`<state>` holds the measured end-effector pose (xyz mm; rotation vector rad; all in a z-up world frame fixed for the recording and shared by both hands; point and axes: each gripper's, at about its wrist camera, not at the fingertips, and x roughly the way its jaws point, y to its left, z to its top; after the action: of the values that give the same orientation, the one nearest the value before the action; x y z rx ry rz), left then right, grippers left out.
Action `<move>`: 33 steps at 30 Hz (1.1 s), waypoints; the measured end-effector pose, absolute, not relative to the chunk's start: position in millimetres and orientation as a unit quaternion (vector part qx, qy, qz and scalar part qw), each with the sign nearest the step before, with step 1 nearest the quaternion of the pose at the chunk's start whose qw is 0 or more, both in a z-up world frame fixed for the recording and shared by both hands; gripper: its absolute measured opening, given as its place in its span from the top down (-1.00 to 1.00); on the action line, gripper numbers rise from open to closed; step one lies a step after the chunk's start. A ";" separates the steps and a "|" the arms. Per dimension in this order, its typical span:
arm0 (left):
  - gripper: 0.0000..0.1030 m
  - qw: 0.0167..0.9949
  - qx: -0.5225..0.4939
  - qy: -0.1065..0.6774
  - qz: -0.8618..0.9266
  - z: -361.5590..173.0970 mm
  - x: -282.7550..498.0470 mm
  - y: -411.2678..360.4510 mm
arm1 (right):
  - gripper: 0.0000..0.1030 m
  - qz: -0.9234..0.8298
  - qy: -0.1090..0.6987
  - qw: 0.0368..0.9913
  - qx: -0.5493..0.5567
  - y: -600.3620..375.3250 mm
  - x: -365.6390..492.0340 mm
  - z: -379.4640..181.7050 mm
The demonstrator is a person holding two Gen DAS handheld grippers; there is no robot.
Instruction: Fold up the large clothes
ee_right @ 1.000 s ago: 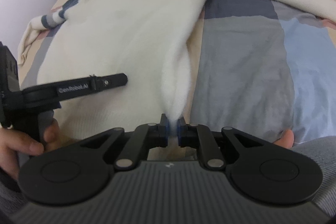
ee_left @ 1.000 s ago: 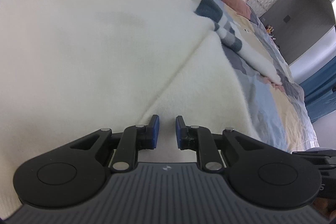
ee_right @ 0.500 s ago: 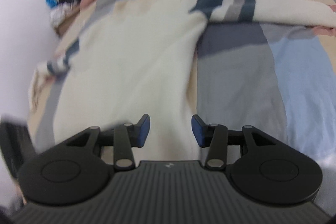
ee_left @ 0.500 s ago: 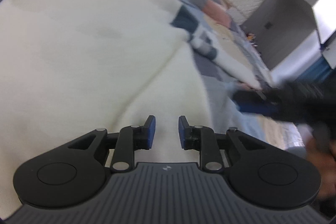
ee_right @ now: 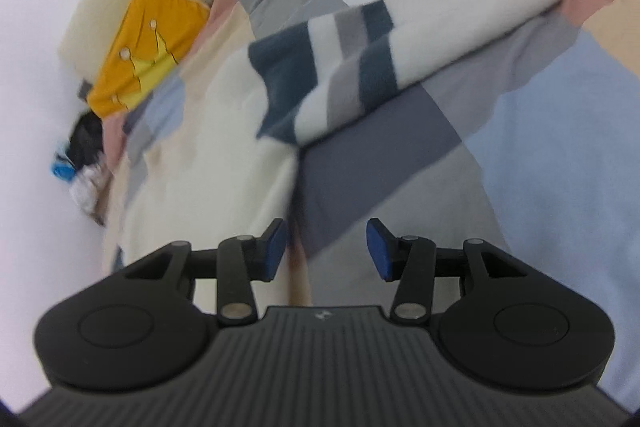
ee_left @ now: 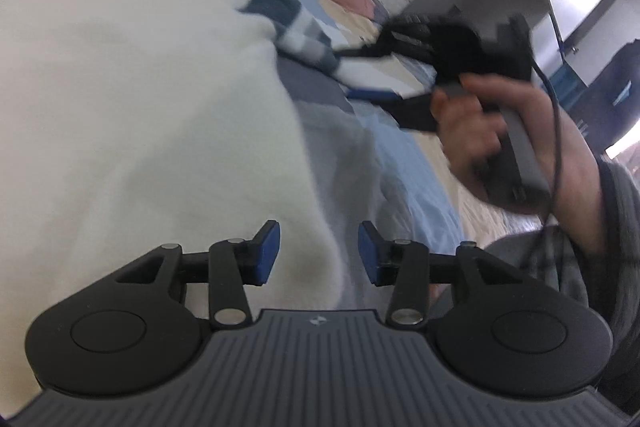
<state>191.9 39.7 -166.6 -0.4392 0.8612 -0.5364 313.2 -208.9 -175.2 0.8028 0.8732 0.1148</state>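
Light: bright, soft and even; no hard shadows on the bed (ee_right: 540, 131).
Source: brightest at the upper right of the left view, where pale panels wash out.
Blur: motion smear on the hand (ee_left: 492, 131), the sweater (ee_right: 240, 167) and the pillow (ee_right: 140, 43).
Sharp: the near black gripper bodies.
Distortion: fisheye bending; dark corner vignette in the right view.

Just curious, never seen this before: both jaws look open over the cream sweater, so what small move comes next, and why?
Probably the right gripper reaches for the striped sleeve to fold it inward. The sleeve lies stretched out across the patchwork bedspread, away from the sweater's body, and both jaws stand open, holding nothing.
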 end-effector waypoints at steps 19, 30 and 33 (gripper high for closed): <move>-0.23 0.857 -0.104 0.444 -0.239 -192.3 187.8 -6.3 | 0.05 -0.027 0.322 0.786 0.526 -262.8 395.1 -238.5; 0.63 0.866 -0.055 0.455 -0.201 -191.5 186.7 -5.7 | 0.36 -0.103 0.279 0.786 0.542 -295.3 394.1 -246.8; 0.72 0.870 -0.056 0.441 -0.211 -185.7 184.2 -5.1 | 0.69 -0.113 0.267 0.791 0.539 -301.0 392.6 -241.2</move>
<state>184.2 -5.1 -185.7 -0.1165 0.9229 -0.4420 392.6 -301.0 -241.2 1.1603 0.5746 -0.2432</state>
